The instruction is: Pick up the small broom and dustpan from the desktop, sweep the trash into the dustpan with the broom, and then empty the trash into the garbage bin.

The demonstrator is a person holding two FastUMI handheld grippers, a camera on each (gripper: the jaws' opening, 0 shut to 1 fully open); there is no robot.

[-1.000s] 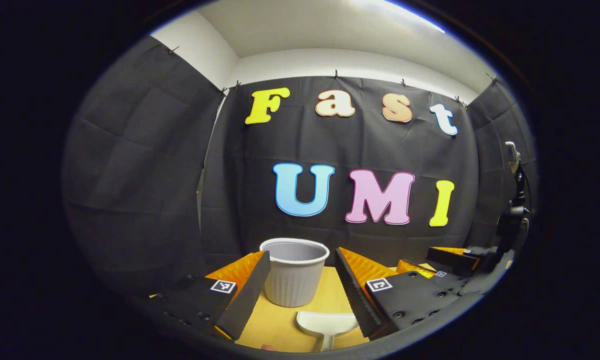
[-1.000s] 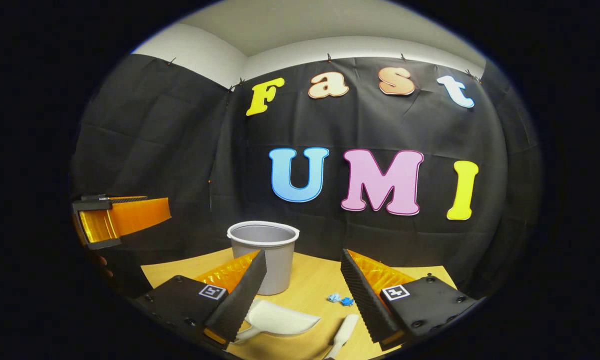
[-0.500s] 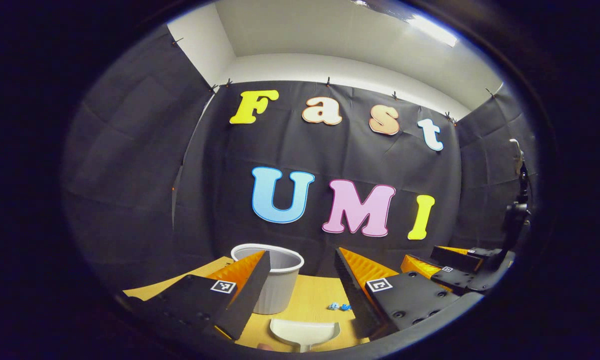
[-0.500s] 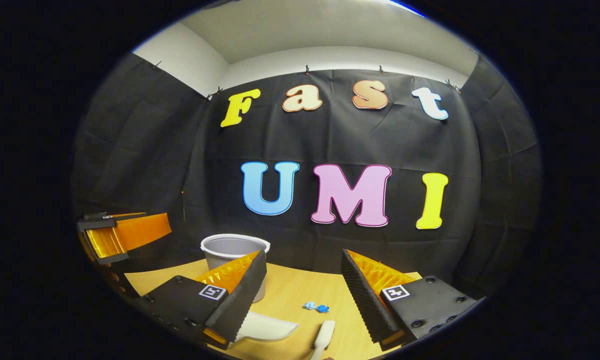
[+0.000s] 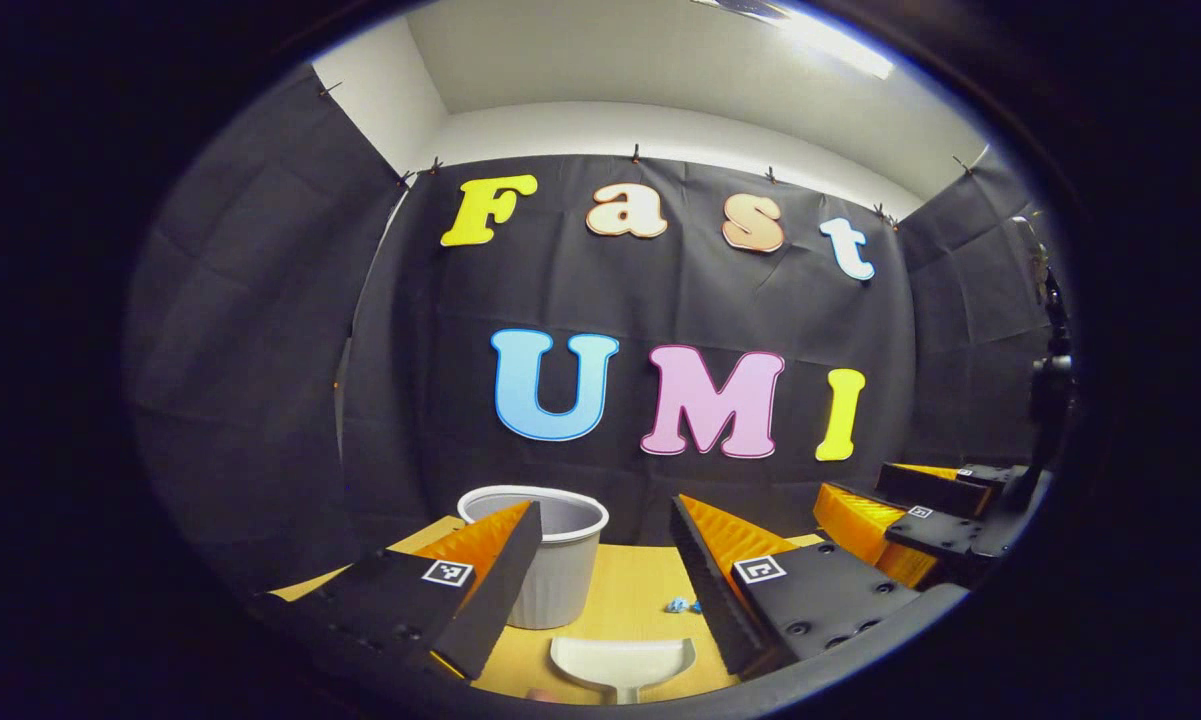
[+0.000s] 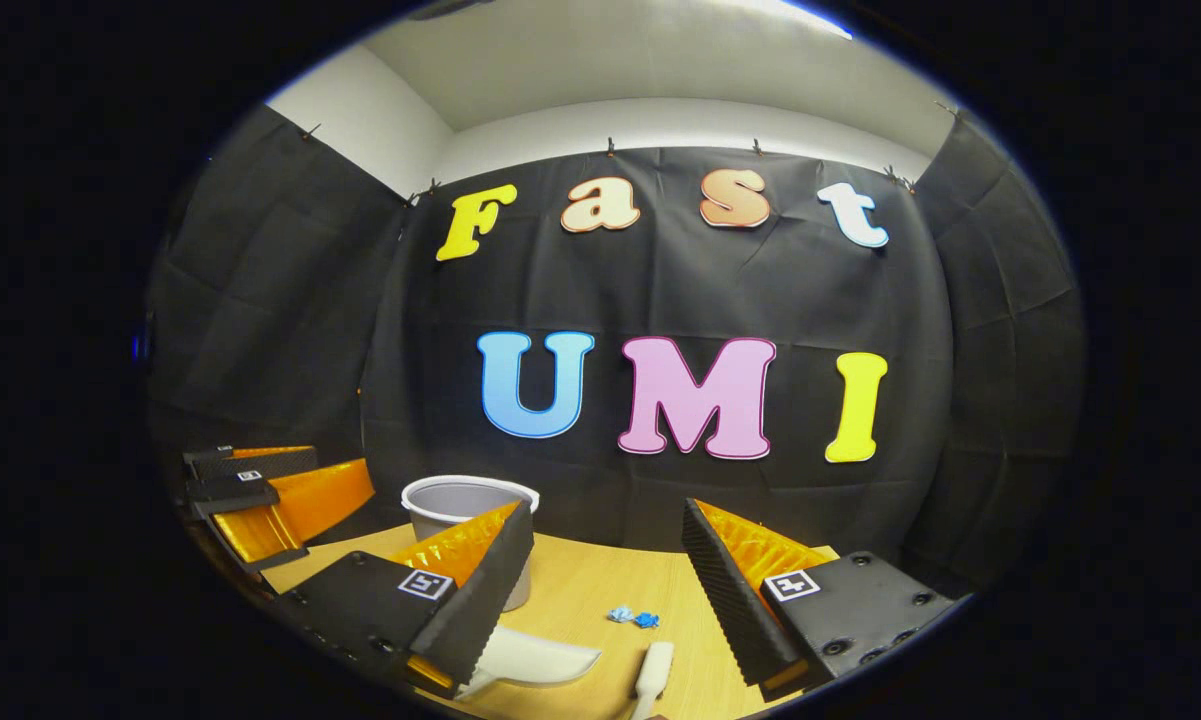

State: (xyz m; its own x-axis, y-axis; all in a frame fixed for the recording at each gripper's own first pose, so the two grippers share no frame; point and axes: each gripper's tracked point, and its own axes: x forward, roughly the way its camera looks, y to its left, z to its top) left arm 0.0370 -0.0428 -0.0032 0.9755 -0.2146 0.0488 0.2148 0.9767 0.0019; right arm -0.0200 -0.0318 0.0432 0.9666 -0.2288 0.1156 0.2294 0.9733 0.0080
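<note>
A white dustpan (image 5: 622, 661) lies on the wooden desktop (image 5: 632, 592) just below and ahead of my open left gripper (image 5: 605, 525). In the right gripper view the dustpan (image 6: 532, 656) lies partly behind the left finger, and the white broom (image 6: 654, 670) lies beside it at the bottom edge. Small blue trash (image 6: 631, 617) sits on the wood between the fingers of my open right gripper (image 6: 608, 522). The trash (image 5: 679, 605) also shows in the left gripper view. A grey ribbed garbage bin (image 5: 552, 560) stands at the back left. Nothing is held by either gripper.
The black cloth wall closes the desk's far side just behind the bin (image 6: 465, 510). The right gripper (image 5: 920, 510) shows off to the right in the left gripper view; the left gripper (image 6: 260, 495) shows off to the left in the right gripper view.
Both cameras have tilted up and drawn back a little. The bin has shifted left in both views, and the left gripper has sunk lower at the right gripper view's left edge.
</note>
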